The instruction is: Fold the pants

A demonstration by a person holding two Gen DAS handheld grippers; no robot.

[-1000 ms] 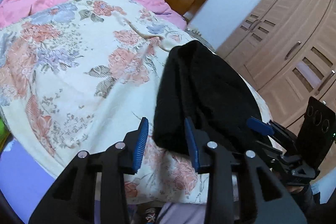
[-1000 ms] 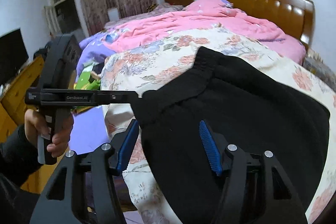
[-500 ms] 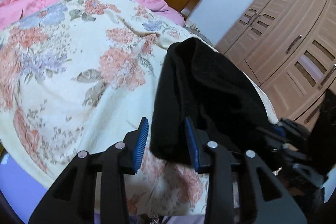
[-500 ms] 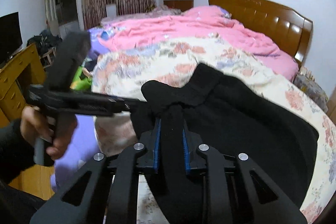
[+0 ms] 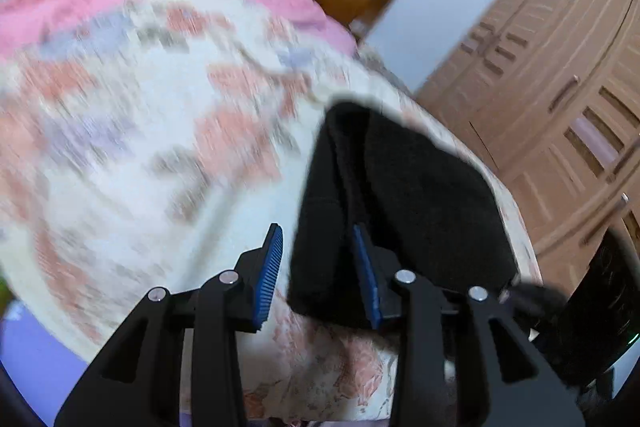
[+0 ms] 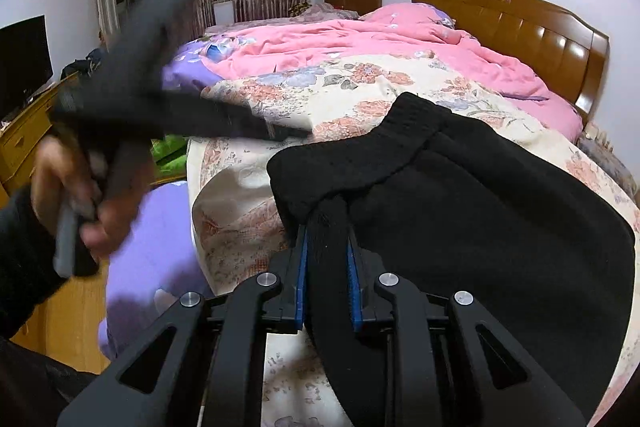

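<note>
Right wrist | right gripper (image 6: pixel 327 281) clamped on black pants (image 6: pixel 480 211), lying ahead-right along floral bed (image 6: pixel 240 195) | left gripper (image 5: pixel 318 273) released, blurred, apparently beside pants' edge.

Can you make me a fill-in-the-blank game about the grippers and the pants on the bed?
1. The pants are the color ____.
2. The right gripper is ____ on a bunch of the pants.
3. The left gripper has its two fingers ____.
4. The pants lie on a blanket printed with ____.

Missing words: black; shut; open; flowers
</note>
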